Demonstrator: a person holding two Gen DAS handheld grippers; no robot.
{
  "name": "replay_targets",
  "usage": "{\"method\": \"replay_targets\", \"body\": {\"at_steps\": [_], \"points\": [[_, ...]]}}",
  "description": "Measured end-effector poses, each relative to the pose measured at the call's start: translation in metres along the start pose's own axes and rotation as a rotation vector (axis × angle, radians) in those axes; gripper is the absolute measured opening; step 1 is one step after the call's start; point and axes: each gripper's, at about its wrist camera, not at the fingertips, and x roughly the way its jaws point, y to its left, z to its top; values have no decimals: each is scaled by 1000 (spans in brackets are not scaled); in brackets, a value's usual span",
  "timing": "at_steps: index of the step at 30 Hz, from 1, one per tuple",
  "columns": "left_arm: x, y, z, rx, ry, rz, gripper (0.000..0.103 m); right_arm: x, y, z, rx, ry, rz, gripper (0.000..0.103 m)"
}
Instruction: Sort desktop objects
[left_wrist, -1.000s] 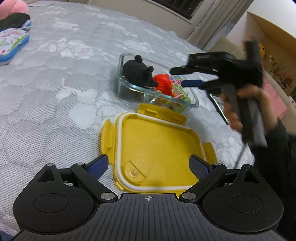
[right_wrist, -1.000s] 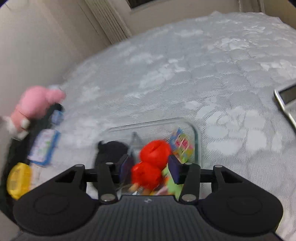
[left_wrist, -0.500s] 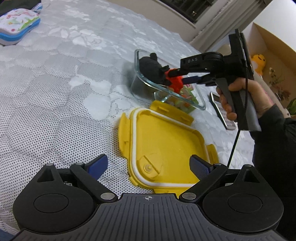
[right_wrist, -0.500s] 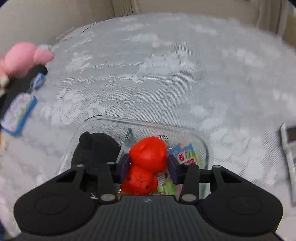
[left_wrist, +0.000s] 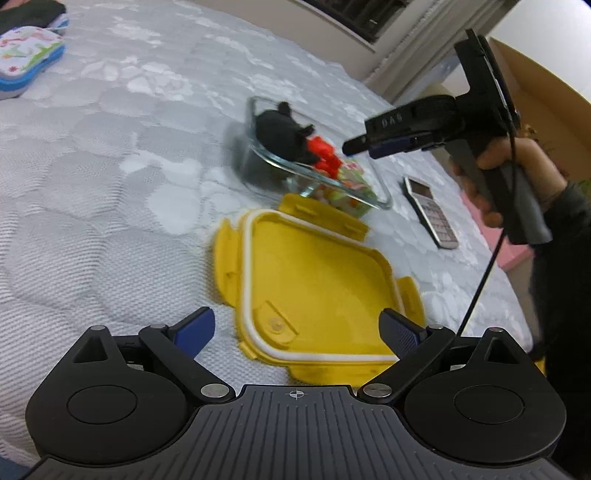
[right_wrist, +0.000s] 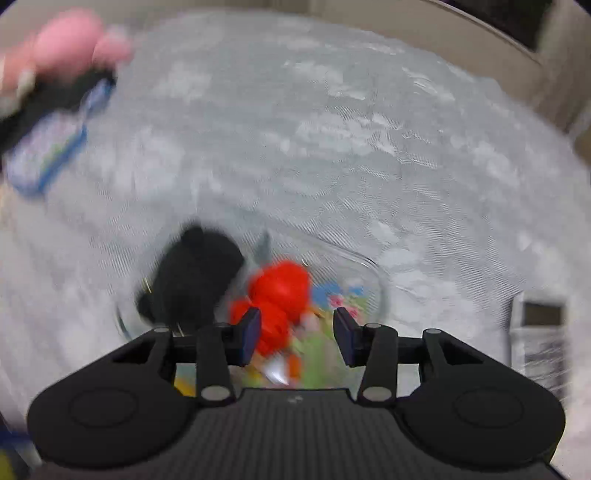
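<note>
A clear glass rectangular container (left_wrist: 317, 173) sits on the white quilted textured mattress (left_wrist: 110, 177), holding a black plush toy (left_wrist: 280, 133), a glossy red plastic toy (left_wrist: 325, 158) and colourful packets (left_wrist: 354, 188). At its 6 o'clock lies a yellow plastic clip lid (left_wrist: 314, 288). The left gripper (left_wrist: 295, 330) gapes wide, empty; the right gripper (right_wrist: 297, 332), half-open, grips nothing.

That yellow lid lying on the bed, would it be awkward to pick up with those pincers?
Probably a bit. The yellow lid lies flat on the soft quilt, so there is little edge to pinch except its side flaps. It looks like thin plastic, likely light and slightly bendy. Being flat, it should not roll or tip.
</note>
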Motion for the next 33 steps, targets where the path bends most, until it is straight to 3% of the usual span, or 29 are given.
{"method": "replay_targets", "body": {"at_steps": [8,9,10,13,17,24,29,33], "points": [[1,-5,-5,28,17,-2,98,24,15,-8,-93,80,-59,46],[0,-5,-5,30,14,-1,98,30,14,-8,-90,94,-54,45],[-1,-5,-5,32,11,-1,99,34,14,-9,-88,103,-51,37],[-2,-3,-5,31,10,-3,99,39,16,-12,-81,98,-61,35],[1,0,-5,21,17,-7,99,26,20,-10,-75,52,-147,35],[1,-5,-7,39,22,8,99,40,22,-20,-29,68,-127,34],[4,-12,-4,51,26,41,99,17,10,-34,19,-38,-87,36],[8,-24,-1,80,25,72,99,-25,-4,-61,77,-185,-25,47]]}}
